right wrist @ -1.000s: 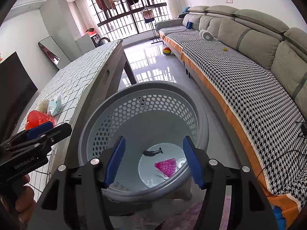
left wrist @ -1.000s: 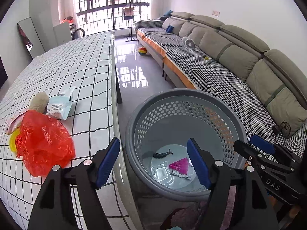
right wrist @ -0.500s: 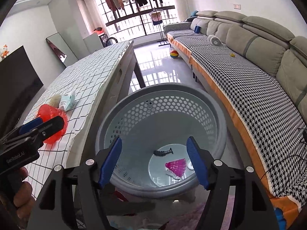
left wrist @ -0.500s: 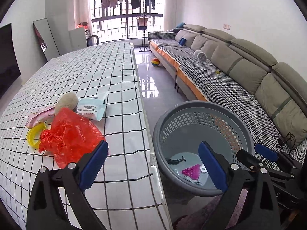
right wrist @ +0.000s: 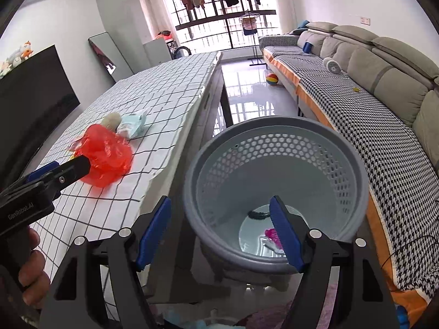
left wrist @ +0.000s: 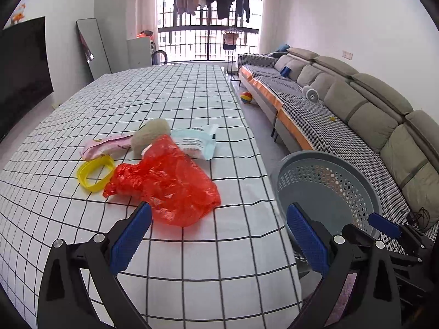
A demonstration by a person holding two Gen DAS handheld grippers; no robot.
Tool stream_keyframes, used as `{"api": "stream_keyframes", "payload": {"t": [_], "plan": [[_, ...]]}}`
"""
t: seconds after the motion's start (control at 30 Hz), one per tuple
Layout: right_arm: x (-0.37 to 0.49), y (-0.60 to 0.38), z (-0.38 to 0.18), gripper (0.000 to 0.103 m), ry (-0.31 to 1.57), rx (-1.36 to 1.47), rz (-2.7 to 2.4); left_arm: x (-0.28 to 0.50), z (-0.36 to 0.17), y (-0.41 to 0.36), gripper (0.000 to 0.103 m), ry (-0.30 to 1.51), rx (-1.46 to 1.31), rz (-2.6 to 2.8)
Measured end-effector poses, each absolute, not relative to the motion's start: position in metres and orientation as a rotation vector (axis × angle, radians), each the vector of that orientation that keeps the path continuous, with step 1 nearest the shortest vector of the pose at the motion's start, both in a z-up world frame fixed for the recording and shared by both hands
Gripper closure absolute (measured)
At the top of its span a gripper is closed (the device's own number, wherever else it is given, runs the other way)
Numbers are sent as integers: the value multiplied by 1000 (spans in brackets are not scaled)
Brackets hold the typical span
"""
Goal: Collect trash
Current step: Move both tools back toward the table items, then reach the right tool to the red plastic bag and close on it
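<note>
A crumpled red plastic bag (left wrist: 167, 181) lies on the checked table (left wrist: 192, 246) with a yellow ring (left wrist: 94, 174), a pink wrapper (left wrist: 105, 145), a beige fuzzy ball (left wrist: 149, 137) and a pale blue packet (left wrist: 194, 142). My left gripper (left wrist: 219, 238) is open and empty, just short of the red bag. The grey perforated basket (right wrist: 274, 181) stands on the floor beside the table and holds a pink scrap (right wrist: 270, 234) and a small black piece (right wrist: 258, 215). My right gripper (right wrist: 219, 233) is open and empty above the basket's near rim.
A long grey sofa (left wrist: 356, 109) with a houndstooth cover runs along the right wall. A coloured ball (left wrist: 246, 97) lies on the floor by it. A dark TV screen (left wrist: 22, 76) and a mirror (left wrist: 93, 46) stand at the left wall.
My left gripper has swung left from over the basket to over the table, facing the red bag. My right gripper has shifted a little left and stays over the basket.
</note>
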State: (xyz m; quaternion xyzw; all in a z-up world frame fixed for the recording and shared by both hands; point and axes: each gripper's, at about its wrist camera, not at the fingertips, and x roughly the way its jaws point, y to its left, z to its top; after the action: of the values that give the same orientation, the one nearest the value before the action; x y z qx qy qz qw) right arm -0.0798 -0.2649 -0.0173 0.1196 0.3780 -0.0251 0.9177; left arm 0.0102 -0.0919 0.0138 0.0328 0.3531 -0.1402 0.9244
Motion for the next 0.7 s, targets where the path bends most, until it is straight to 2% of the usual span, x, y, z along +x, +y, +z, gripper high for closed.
{"api": "stream_keyframes", "payload": {"t": [0.7], "plan": [[-41,-159,-3,29,762,126,175,-2,9,28,6,719,-9,-74]]}}
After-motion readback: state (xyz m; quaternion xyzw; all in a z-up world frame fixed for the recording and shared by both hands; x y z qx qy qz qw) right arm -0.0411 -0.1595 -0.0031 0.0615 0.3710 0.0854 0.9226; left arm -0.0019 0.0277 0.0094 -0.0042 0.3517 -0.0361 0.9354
